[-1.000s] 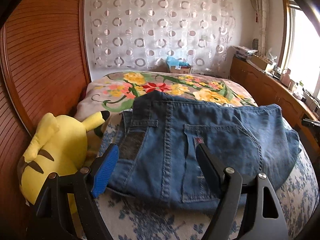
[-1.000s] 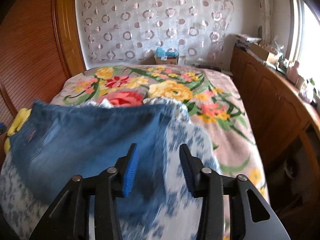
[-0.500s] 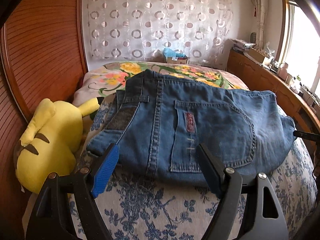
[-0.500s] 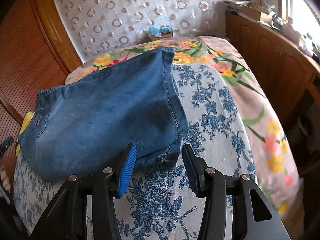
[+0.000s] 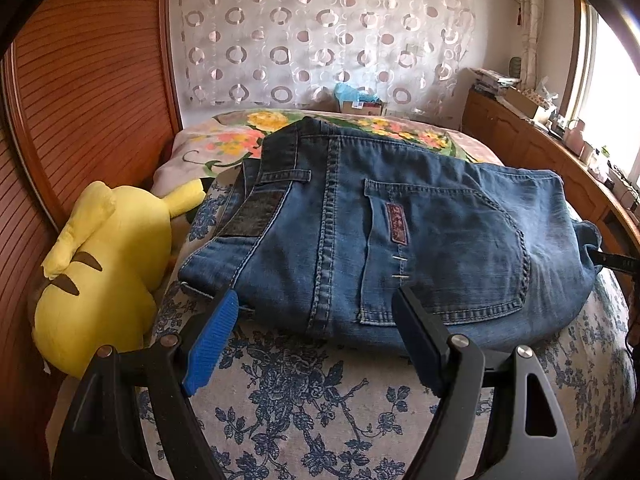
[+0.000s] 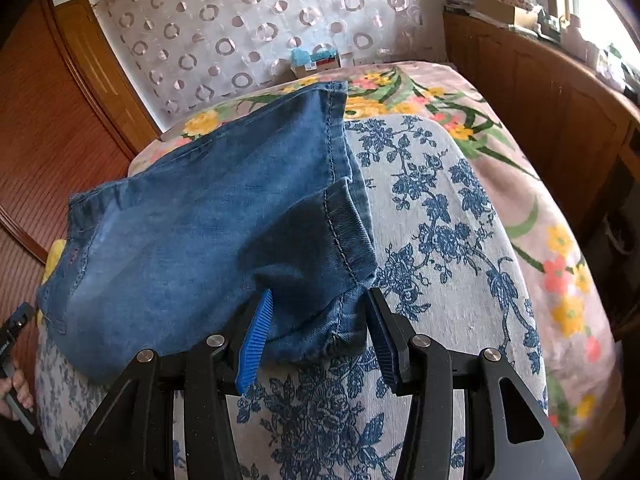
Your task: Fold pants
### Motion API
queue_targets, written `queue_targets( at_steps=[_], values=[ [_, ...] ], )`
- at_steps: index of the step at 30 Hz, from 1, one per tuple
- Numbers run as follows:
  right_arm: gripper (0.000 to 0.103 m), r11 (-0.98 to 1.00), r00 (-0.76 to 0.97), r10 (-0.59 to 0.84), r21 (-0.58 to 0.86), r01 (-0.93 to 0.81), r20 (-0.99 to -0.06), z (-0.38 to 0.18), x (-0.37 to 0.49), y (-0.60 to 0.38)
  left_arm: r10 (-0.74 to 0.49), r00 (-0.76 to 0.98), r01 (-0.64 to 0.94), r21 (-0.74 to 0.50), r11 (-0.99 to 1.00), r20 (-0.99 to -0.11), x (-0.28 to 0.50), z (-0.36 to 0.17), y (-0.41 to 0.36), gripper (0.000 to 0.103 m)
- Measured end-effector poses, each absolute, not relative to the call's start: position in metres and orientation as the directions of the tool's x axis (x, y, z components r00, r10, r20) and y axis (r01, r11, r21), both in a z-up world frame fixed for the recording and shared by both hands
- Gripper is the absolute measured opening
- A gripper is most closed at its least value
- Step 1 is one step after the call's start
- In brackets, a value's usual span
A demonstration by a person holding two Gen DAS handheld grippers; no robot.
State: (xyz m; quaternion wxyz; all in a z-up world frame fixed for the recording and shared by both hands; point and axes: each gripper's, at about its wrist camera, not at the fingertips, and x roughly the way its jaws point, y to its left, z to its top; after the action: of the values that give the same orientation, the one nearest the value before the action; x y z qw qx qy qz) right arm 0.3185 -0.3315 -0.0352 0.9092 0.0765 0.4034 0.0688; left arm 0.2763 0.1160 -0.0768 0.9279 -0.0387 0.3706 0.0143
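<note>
The blue jeans (image 5: 400,220) lie folded on the bed, waistband and back pocket towards the left wrist view. My left gripper (image 5: 316,320) is open and empty, hovering just short of the jeans' near edge. In the right wrist view the jeans (image 6: 208,220) show their leg end, with the hems (image 6: 344,232) stacked at the right. My right gripper (image 6: 318,320) is open, its fingers either side of the near hem corner without pinching it.
A yellow plush toy (image 5: 104,264) lies left of the jeans against the wooden headboard (image 5: 80,80). The bed has a blue-flowered cover (image 6: 440,240) and a bright floral blanket (image 5: 240,140) behind. A wooden cabinet (image 6: 540,80) runs along the right side.
Both grippers have pulled back and risen a little, so the jeans now show lying flat and still. The right view was blurred a second ago and is now steady near the hem.
</note>
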Motion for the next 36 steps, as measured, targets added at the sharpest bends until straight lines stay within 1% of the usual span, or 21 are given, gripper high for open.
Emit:
queue_targets(
  at_steps=[1,5,8,14,15,20,26,28,31,32,33,34,36],
  values=[
    [0.048,0.983,0.669,0.171,0.173,-0.064,-0.723,-0.038,0.318,-0.324,0.001,0.726,-0.057,-0.059,0.997,-0.688,0.276,-0.077,0.117,0.08],
    [0.035,0.995,0.687,0.103,0.079,-0.067,-0.719,-0.042,0.313,-0.311,0.027,0.732,-0.09,-0.057,0.994,-0.68,0.279,-0.074,0.129,0.08],
    [0.031,0.996,0.694,0.089,0.048,-0.079,-0.714,-0.044,0.312,-0.306,0.05,0.735,-0.116,-0.053,0.992,-0.676,0.281,-0.072,0.138,0.08],
    [0.03,0.996,0.708,0.075,0.017,-0.088,-0.703,-0.049,0.309,-0.3,0.097,0.718,-0.187,-0.057,0.981,-0.689,0.291,-0.075,0.161,0.08],
    [0.03,0.996,0.708,0.076,0.018,-0.089,-0.702,-0.05,0.307,-0.301,0.098,0.713,-0.193,-0.06,0.979,-0.694,0.292,-0.077,0.163,0.077],
    [0.03,0.996,0.708,0.077,0.017,-0.091,-0.702,-0.05,0.304,-0.301,0.089,0.669,-0.209,-0.072,0.975,-0.738,0.302,-0.093,0.173,0.071],
    [0.03,0.996,0.708,0.078,0.019,-0.091,-0.702,-0.05,0.303,-0.301,0.072,0.643,-0.211,-0.086,0.974,-0.762,0.309,-0.105,0.175,0.07],
    [0.03,0.996,0.708,0.079,0.021,-0.091,-0.702,-0.051,0.302,-0.301,0.063,0.643,-0.205,-0.093,0.974,-0.764,0.31,-0.107,0.175,0.068],
    [0.03,0.996,0.708,0.08,0.022,-0.091,-0.702,-0.05,0.302,-0.301,0.058,0.646,-0.203,-0.098,0.974,-0.762,0.314,-0.107,0.176,0.061],
    [0.03,0.996,0.708,0.08,0.022,-0.091,-0.702,-0.051,0.302,-0.301,0.063,0.65,-0.21,-0.099,0.973,-0.757,0.314,-0.106,0.177,0.053],
    [0.03,0.996,0.708,0.08,0.022,-0.091,-0.702,-0.051,0.302,-0.301,0.064,0.654,-0.213,-0.102,0.972,-0.754,0.315,-0.106,0.179,0.046],
    [0.03,0.996,0.708,0.081,0.022,-0.091,-0.702,-0.05,0.302,-0.301,0.056,0.657,-0.21,-0.111,0.971,-0.751,0.316,-0.106,0.179,0.044],
    [0.029,0.996,0.707,0.079,0.022,-0.09,-0.702,-0.049,0.303,-0.301,0.051,0.663,-0.206,-0.117,0.972,-0.747,0.318,-0.106,0.18,0.032]
  ],
)
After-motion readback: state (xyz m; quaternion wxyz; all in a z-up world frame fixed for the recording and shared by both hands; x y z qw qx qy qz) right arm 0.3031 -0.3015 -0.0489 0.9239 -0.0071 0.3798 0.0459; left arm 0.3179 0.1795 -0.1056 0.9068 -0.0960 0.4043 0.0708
